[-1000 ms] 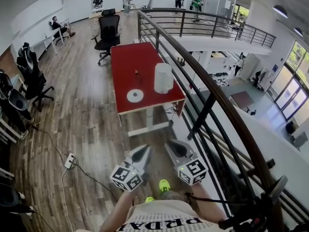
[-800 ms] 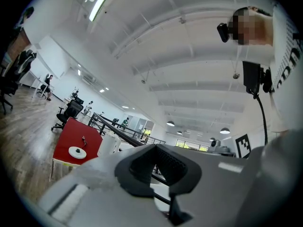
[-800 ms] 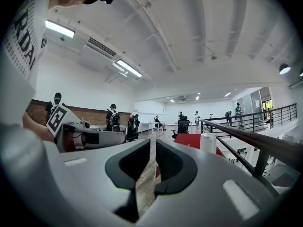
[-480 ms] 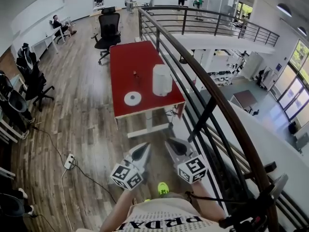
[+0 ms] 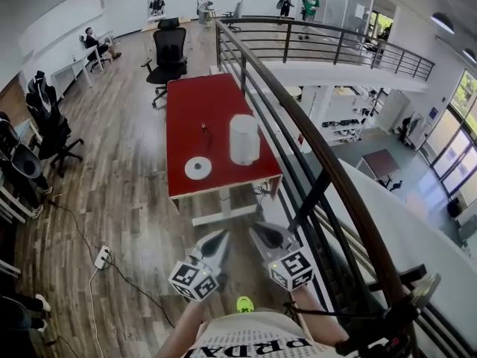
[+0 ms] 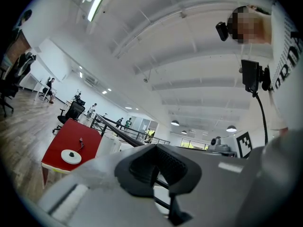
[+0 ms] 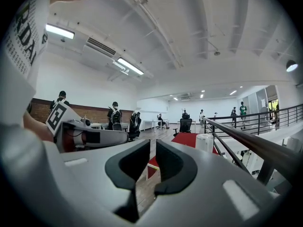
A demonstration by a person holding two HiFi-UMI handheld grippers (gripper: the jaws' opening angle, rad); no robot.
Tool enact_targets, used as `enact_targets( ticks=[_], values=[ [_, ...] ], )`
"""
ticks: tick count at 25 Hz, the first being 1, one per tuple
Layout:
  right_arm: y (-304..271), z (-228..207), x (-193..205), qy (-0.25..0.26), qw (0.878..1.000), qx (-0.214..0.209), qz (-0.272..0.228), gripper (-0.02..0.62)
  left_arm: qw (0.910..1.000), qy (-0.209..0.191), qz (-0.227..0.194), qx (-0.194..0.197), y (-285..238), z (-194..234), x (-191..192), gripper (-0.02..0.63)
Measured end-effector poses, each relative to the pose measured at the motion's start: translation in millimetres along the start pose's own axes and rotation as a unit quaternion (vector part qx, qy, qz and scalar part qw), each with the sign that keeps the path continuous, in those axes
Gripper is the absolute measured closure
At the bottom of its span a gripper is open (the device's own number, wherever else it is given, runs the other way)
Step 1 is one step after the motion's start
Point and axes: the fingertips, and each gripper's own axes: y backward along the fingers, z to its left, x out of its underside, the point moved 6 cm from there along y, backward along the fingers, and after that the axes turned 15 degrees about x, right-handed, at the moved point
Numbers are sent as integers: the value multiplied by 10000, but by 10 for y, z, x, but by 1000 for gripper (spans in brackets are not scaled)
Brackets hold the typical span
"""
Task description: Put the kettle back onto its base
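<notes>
what changed: the red bench (image 5: 188,110) sits nearer and lower in the head view than it did a second ago, so the person has been walking up to it, with both tongs carried out in front in the same pose the whole way
what that means: this is only the approach imo, nothing has been touched and the kettle isn't back on its base yet
left tongs (image 5: 220,236): held about level at waist height over the wood floor (image 5: 127,200), jaws pinched nearly together with only a sliver of gap, nothing in them
right tongs (image 5: 261,232): same deal, just a thin slit between the jaws and you can see floor through it, so empty
kettle (image 5: 244,139): white, standing upright on the bench near the edge that runs along the railing (image 5: 313,136)
base (image 5: 197,168): flat white disc on the bench, just beside the kettle on its left and a bit closer to the person, not touching it
kettle vs tongs: well apart, it's straight ahead and across a stretch of floor, roughly in line with the gap between the two tongs and a touch closer to the right one's line
guess for next: keep closing in, then open a pair before going for the kettle
</notes>
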Motion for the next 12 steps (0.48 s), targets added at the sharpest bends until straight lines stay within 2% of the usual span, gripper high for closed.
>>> enact_targets(
  ticks=[12],
  values=[
    [-269, -323, 13, 48, 9996, -287, -8, 563, 9994, 13, -127, -316, -256, 216, 8, 603]
  ],
)
